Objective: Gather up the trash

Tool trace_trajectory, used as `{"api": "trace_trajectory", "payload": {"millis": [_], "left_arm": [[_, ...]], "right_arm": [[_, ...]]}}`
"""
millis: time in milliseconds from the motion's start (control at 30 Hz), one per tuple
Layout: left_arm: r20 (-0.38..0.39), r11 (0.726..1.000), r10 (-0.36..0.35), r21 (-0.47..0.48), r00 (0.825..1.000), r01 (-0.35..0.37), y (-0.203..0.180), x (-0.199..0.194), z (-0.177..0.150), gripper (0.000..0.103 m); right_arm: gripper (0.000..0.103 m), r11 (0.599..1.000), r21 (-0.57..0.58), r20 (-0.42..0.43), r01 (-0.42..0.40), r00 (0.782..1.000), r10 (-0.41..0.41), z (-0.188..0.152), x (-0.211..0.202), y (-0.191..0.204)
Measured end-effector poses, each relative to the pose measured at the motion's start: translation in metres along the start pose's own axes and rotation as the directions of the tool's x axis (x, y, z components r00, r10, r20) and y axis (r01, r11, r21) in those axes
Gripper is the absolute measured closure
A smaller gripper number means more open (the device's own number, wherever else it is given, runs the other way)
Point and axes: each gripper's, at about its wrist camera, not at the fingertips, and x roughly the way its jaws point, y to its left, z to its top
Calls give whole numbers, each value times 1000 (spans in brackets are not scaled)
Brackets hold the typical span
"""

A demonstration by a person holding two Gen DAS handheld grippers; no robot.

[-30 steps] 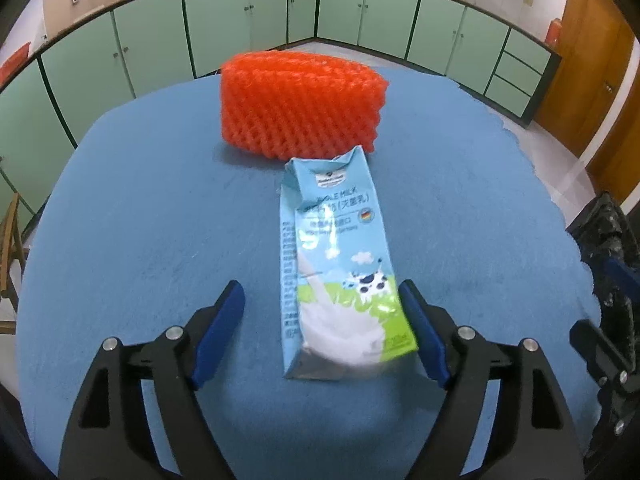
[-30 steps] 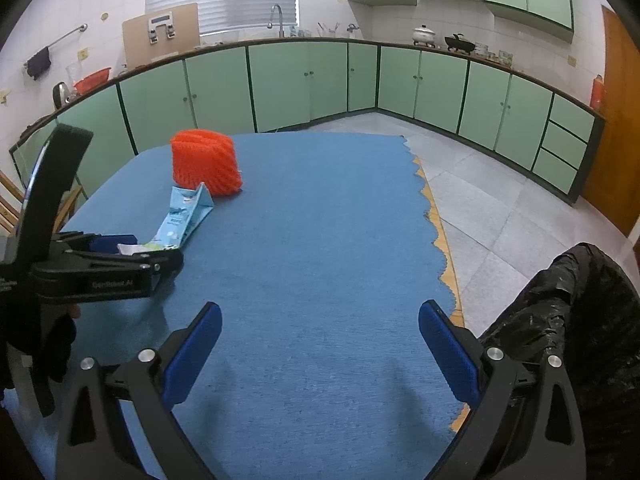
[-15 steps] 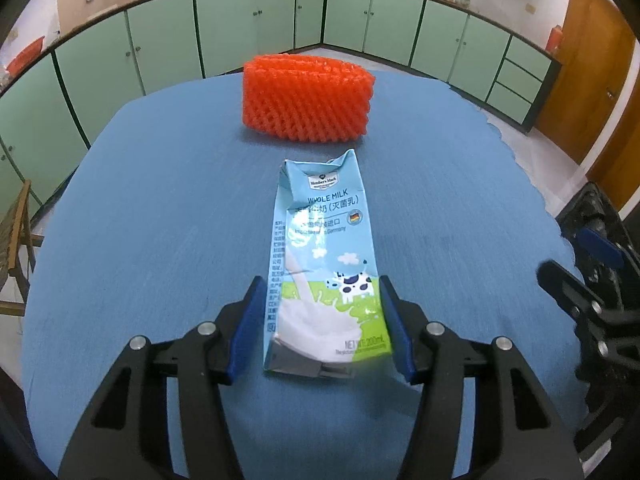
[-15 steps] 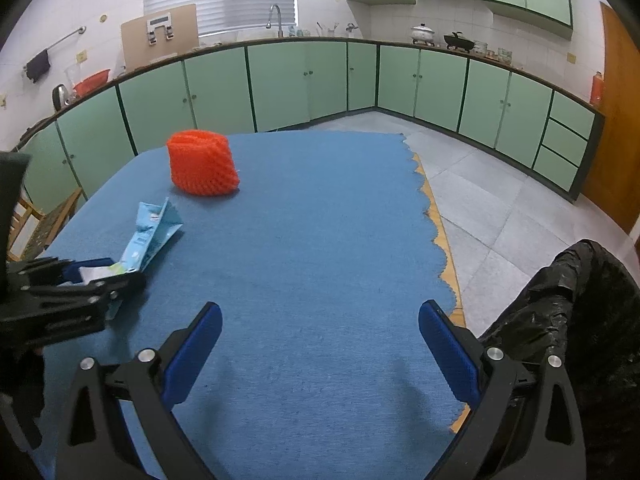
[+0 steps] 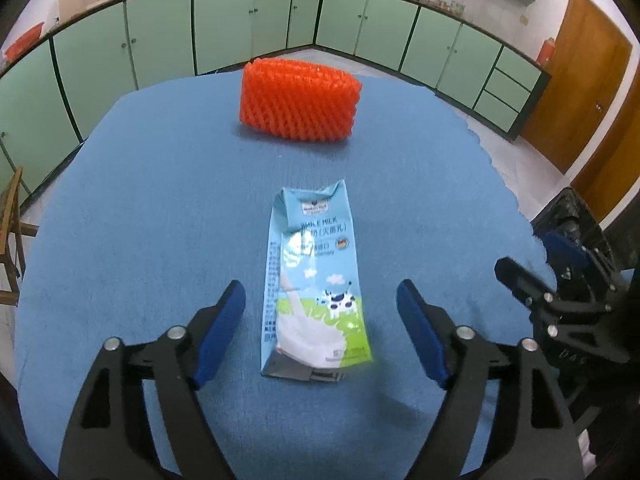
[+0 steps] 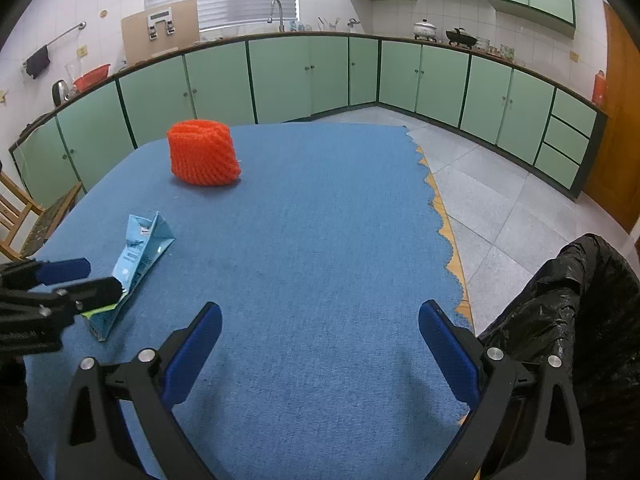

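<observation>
Two pieces of trash lie on the blue-covered worktop (image 6: 340, 220): a flattened milk carton (image 5: 314, 300) lying flat near the front edge and an orange foam net (image 5: 298, 100) well beyond it; neither is collected. Left gripper (image 5: 320, 326) straddles the carton's base, its jaws having just been opening, pads clear of both sides, so nothing is held; right gripper (image 6: 320, 344) hovers wide and empty beside the black bin bag (image 6: 568, 320), presumably stationed there to receive.
</observation>
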Motion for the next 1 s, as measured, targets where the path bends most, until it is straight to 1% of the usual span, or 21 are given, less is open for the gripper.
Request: {"api": "trace_trajectory", "payload": {"millis": [100,367,533,567,600,633,667,700,867,1000], "left_arm": [[-6,1000,7,-9,1000,-7,1,5,5,24],[-60,999,42,-22,997,-43,5,32,11,24],[-53,997,80,13,995,-80,0,38,11,24],[-48,996,93,16,994,-93,-2,38,10,26],[-41,994,105,19,994,-104,-2,37,9,33],[-33,994,112,21,993,-111,-2,37,9,36],[-26,994,110,18,994,-110,-3,36,8,47],[-19,994,108,11,994,-108,-2,34,8,51],[-8,994,108,-1,994,-108,-2,29,7,51],[32,993,115,-22,993,-114,2,15,8,51]], "right_arm": [[6,1000,-3,5,2,1000,-2,1,0,0],[6,1000,0,11,9,1000,-9,2,-3,-2],[6,1000,2,14,9,1000,-9,2,-2,-3],[6,1000,2,14,9,1000,-9,2,-2,-3],[6,1000,1,15,9,1000,-9,2,-3,-3],[6,1000,0,16,9,1000,-9,1,-4,-3],[6,1000,-2,17,10,1000,-10,1,-4,-3],[6,1000,-4,17,11,1000,-11,1,-4,-3],[6,1000,-7,19,11,1000,-11,2,-4,-4],[6,1000,-11,25,10,1000,-10,5,-5,-3]]}}
